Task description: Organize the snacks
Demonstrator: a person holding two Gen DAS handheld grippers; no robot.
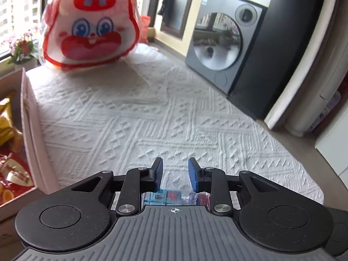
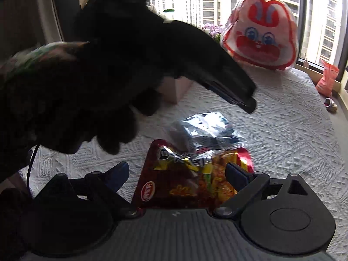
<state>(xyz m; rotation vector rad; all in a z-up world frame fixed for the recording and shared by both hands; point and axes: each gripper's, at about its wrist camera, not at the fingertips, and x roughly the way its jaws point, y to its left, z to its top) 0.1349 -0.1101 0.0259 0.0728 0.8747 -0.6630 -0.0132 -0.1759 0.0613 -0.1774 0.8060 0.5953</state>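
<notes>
We note the left gripper point(image 1: 175, 174) held above the white textured bedspread point(image 1: 134, 117) with its blue pads point(image 1: 194, 176) parted and nothing between them; a small clear packet with blue and red print point(image 1: 174, 196) lies on the cloth just under the gripper body, mostly hidden by it. To the left stands a cardboard box point(image 1: 29, 117) with yellow and red snack bags point(image 1: 8, 152) inside. At the far end of the bedspread sits a large red-and-white rabbit-face bag point(image 1: 89, 24), upright, near potted flowers point(image 1: 21, 47) on the sill. A dark washing machine point(image 1: 226, 43) stands on the floor to the right. In the right wrist view, the right gripper point(image 2: 177, 174) is spread wide, its fingers either side of a red and yellow snack bag point(image 2: 184, 180) lying flat on the bedspread; we cannot tell whether either pad touches it. A crumpled silver foil packet point(image 2: 206, 128) overlaps the far edge of that bag. The left gripper shows as a dark, backlit shape point(image 2: 228, 87) above the silver packet. An orange bag point(image 2: 328, 78) leans by the window.
</notes>
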